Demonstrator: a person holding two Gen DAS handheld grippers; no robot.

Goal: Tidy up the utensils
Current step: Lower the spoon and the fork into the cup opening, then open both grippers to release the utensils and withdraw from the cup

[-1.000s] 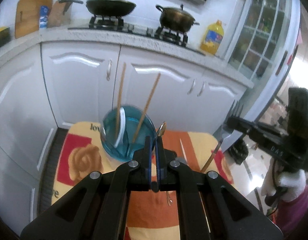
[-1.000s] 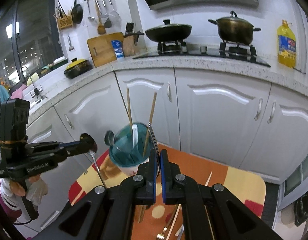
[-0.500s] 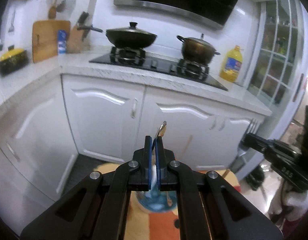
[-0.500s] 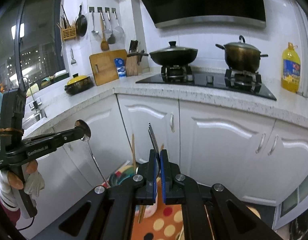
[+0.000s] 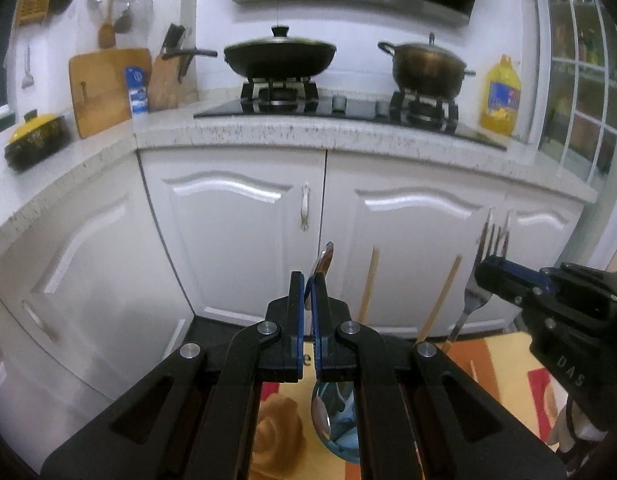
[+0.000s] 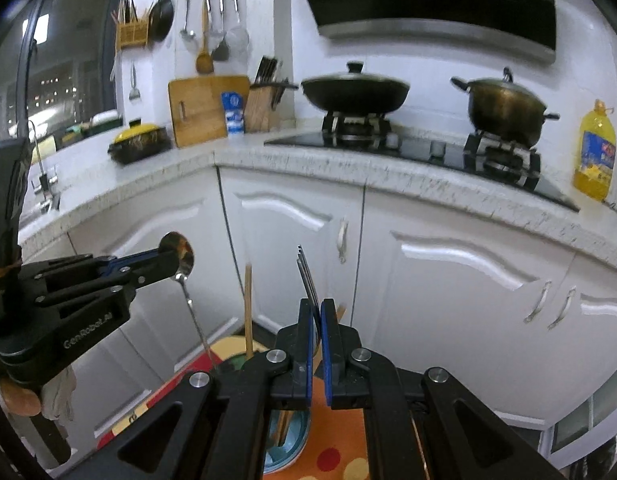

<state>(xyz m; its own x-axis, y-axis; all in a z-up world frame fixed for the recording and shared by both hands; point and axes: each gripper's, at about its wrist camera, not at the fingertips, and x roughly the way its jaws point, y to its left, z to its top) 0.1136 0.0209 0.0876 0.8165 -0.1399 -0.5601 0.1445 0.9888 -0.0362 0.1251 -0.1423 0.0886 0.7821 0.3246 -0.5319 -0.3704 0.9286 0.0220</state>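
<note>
Spoon (image 5: 323, 261) pinched in left fingers (image 5: 295, 312); fork (image 6: 307, 276) in right fingers (image 6: 328, 332). Housing reads "GenRobot.AI".

Spoon (image 5: 323, 420): polished metal, mirror bowl
Fork (image 5: 474, 292): bright metal, smooth
Chopsticks (image 5: 367, 286): pale wood, matt
Cup (image 6: 294, 442): blue translucent plastic, glossy
Left gripper (image 5: 307, 292): matt black plastic, blue ribbed pads, silver metal rivets
Right gripper (image 6: 315, 320): same build
Cabinets (image 5: 236, 240): glossy white
Counter (image 5: 348, 134): speckled stone, smooth
Board (image 6: 200, 110): wood, matt
Wok (image 5: 279, 56): dark metal, dull sheen
Mat (image 6: 340, 432): printed cloth, matt
</note>
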